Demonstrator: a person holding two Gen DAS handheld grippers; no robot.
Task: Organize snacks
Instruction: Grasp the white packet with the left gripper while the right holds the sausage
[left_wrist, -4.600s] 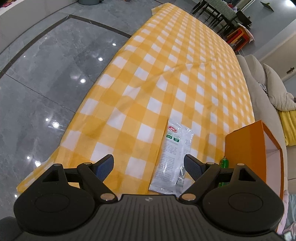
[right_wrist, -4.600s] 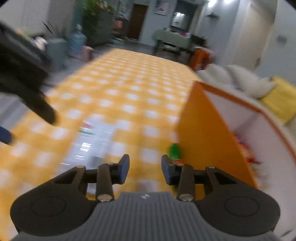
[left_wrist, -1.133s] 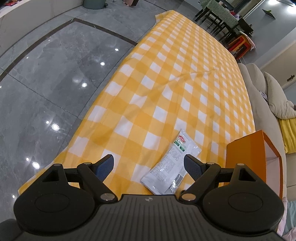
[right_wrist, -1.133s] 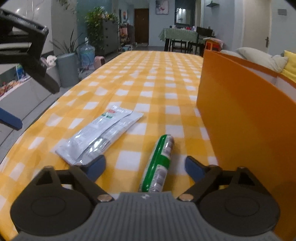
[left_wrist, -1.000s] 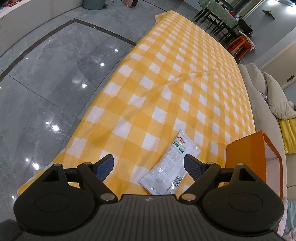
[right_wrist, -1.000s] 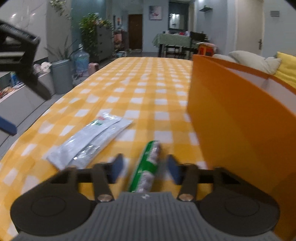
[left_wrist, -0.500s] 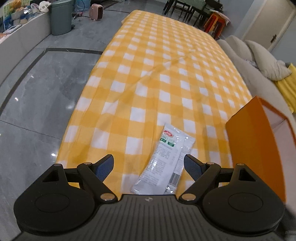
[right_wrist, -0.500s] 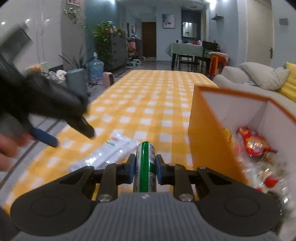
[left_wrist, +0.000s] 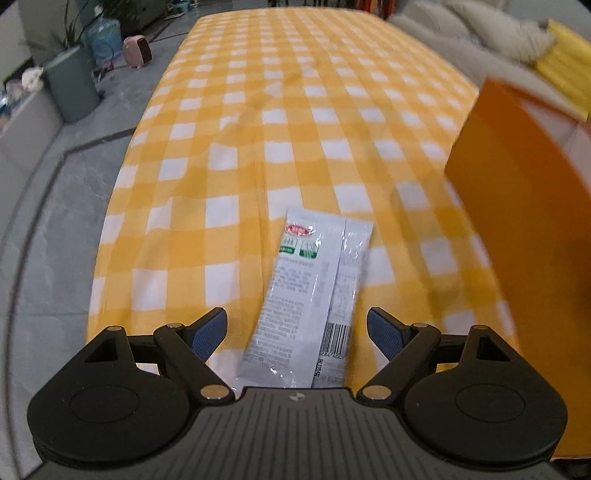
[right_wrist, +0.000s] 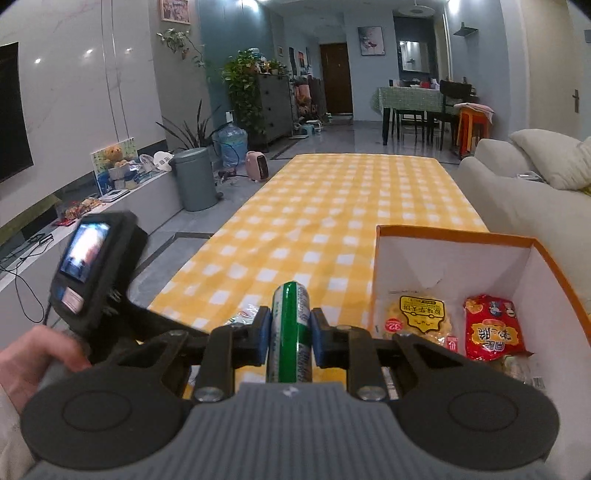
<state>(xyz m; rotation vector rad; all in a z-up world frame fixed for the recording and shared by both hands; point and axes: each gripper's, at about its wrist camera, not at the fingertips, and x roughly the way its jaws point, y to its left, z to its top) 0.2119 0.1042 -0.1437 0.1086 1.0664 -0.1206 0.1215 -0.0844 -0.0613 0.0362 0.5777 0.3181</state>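
Right tongs (right_wrist: 287, 341): we find them clamped on a green snack tube (right_wrist: 290, 328), raised beside the orange box (right_wrist: 458, 236).
Left tongs (left_wrist: 297, 330): wide apart, empty, above the white sachet (left_wrist: 314, 291) on the tabletop (left_wrist: 295, 122).
Sachet's near end: hidden.
Box contents: partly cut off.

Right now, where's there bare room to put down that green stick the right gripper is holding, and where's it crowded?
The checkered tablecloth is bare beyond the white packet, out to its far edge. Inside the orange box, the back stretch near the far wall shows bare white floor. The box's near end is crowded: yellow packet, red packet. The right gripper holds the green snack stick.
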